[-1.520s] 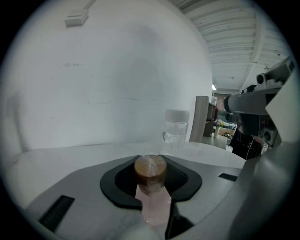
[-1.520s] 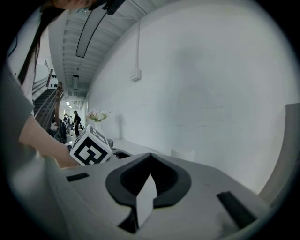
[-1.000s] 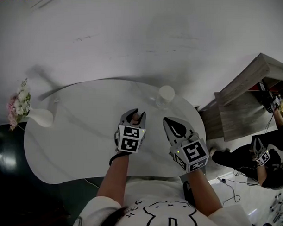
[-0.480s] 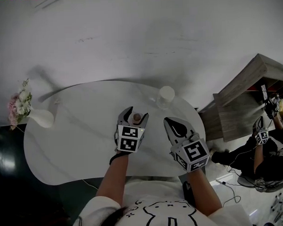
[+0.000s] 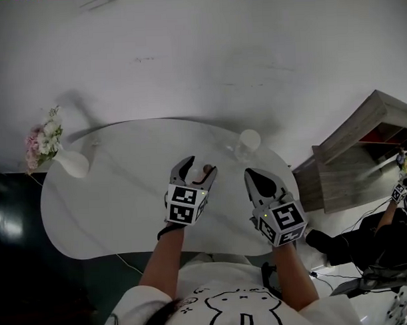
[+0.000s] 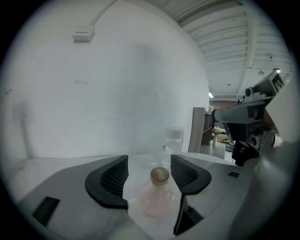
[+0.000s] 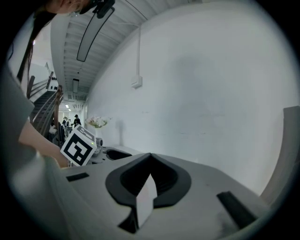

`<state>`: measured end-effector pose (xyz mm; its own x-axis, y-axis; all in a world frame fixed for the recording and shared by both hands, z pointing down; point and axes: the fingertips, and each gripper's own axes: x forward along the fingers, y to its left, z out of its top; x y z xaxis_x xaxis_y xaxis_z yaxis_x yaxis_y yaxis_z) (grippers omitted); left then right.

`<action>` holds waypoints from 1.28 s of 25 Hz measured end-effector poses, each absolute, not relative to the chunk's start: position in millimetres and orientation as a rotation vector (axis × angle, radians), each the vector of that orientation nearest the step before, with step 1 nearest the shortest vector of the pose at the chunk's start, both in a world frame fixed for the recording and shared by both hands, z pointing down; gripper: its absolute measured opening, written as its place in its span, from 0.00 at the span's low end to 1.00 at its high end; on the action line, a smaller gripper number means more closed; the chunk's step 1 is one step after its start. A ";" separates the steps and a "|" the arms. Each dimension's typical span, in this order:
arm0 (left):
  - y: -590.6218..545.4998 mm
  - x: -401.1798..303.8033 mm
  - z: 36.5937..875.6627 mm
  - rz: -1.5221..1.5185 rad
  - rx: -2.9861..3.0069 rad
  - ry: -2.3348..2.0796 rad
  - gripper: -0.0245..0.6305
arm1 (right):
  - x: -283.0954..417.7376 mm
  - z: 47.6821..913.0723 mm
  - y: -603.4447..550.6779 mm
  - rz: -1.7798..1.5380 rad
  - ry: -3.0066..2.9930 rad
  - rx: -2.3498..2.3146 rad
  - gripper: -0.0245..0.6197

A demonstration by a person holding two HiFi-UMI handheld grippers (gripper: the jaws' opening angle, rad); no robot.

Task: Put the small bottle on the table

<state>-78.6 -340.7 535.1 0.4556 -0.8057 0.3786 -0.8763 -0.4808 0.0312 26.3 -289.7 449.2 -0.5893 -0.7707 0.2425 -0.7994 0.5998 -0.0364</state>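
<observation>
Leave the small bottle standing upright on the desk, corked and pinkish, directly between the jaws of the left gripper, spread wide after just opening and pressing on nothing. Treat the placing as all but done, judging by that. Draw that gripper straight back along its own line, keeping both pads clear of the round belly and the cork. Avoid any sideways swing, likely to tip so light a flask or nudge it toward the clear jar just beyond. Hold the right gripper parked alongside, jaws closed and empty, out of the way. Check for wobble before moving off. No need to go near the vase at the far left end.
</observation>
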 end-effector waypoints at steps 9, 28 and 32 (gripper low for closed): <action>-318.0 -115.6 496.9 0.402 2.438 -1.623 0.48 | 14.6 430.1 -268.4 0.188 -2.675 1.242 0.03; -259.7 -169.3 394.4 0.241 2.428 -1.886 0.48 | 18.3 357.1 -244.6 0.104 -2.761 1.255 0.03; -252.9 -176.9 371.1 0.177 2.447 -1.939 0.48 | 16.5 341.6 -242.2 0.048 -2.776 1.250 0.03</action>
